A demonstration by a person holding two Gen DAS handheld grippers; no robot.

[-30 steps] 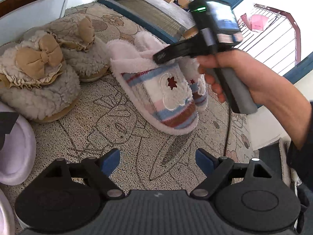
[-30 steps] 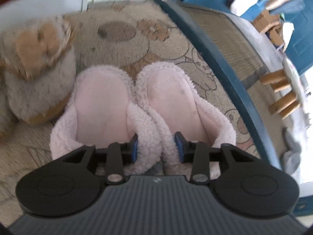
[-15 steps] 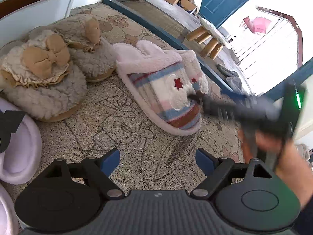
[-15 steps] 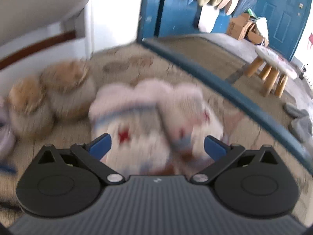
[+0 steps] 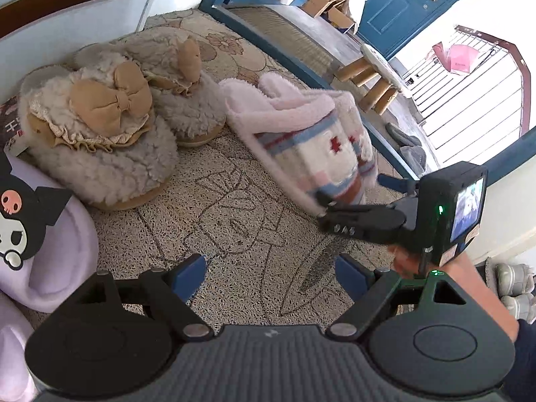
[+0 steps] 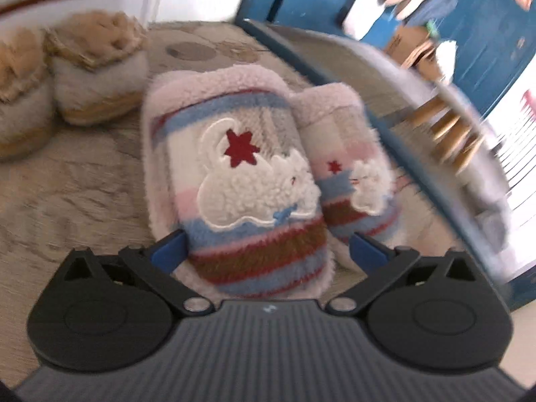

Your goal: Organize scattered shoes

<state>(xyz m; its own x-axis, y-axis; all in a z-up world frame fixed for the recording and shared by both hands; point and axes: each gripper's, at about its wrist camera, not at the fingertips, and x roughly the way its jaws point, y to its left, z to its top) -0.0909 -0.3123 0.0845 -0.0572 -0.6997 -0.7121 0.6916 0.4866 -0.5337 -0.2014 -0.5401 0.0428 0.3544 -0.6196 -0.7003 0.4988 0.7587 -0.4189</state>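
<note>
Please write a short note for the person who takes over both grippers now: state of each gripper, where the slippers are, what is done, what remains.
Left gripper: open, empty, above the mat.
Right gripper: open; jaws have just been opening, the toe of a striped slipper between them, not pressed.
Done: striped pair side by side on the mat, beside the bow slippers, also paired.
Left: the purple slipper at the mat's edge; check its mate.

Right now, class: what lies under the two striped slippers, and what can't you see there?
The striped slippers rest side by side on a patterned mat with line drawings. The mat directly beneath them and their soles are covered, so any drawing there stays hidden.
</note>
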